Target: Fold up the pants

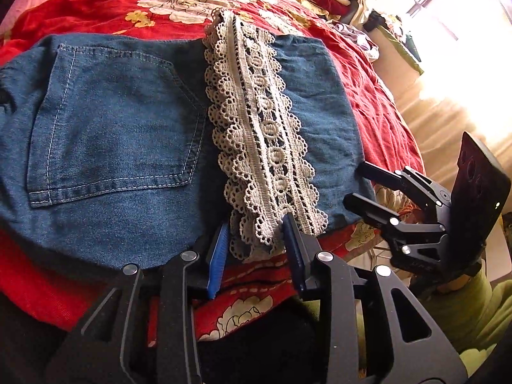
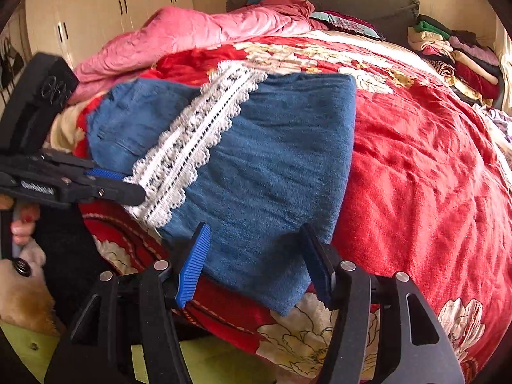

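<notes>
Folded blue denim pants (image 1: 121, 147) with a cream lace trim (image 1: 256, 134) lie on the red floral bedspread (image 1: 368, 102). My left gripper (image 1: 256, 240) is open, its blue pads on either side of the lace end at the near edge. My right gripper (image 2: 256, 256) is open, its pads astride the near denim corner (image 2: 272, 192). The right gripper also shows in the left wrist view (image 1: 364, 185), open beside the pants' right edge. The left gripper shows in the right wrist view (image 2: 128, 185), at the lace (image 2: 192, 147).
A pink quilt (image 2: 198, 28) is bunched at the head of the bed. A stack of folded clothes (image 2: 454, 54) sits at the far right. Cream wardrobe doors (image 2: 105, 6) stand behind. A bright window (image 1: 448, 6) is at the right.
</notes>
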